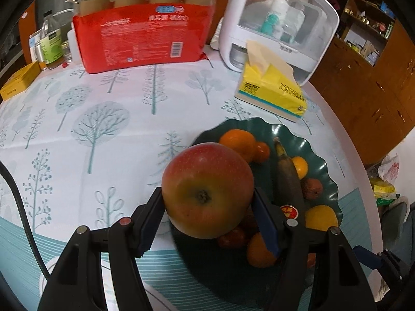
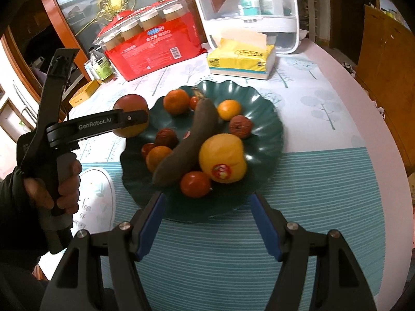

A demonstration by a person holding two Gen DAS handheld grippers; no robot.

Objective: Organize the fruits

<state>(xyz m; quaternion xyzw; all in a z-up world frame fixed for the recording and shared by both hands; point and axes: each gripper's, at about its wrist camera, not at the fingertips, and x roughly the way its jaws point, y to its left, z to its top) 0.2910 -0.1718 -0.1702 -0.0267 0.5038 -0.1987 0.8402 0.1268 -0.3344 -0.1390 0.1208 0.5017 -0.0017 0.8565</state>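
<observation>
The left gripper (image 1: 208, 216) grips the apple (image 1: 207, 189) above the plate's (image 2: 269, 119) left rim, right gripper (image 2: 207, 223) open near it; next, probably lower and release among the fruit.

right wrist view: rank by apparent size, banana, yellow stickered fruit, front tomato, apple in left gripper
1. banana, longest item on the green plate
2. yellow stickered fruit
3. apple, unsure: farther from the camera, partly hidden by the left gripper
4. front tomato
</observation>
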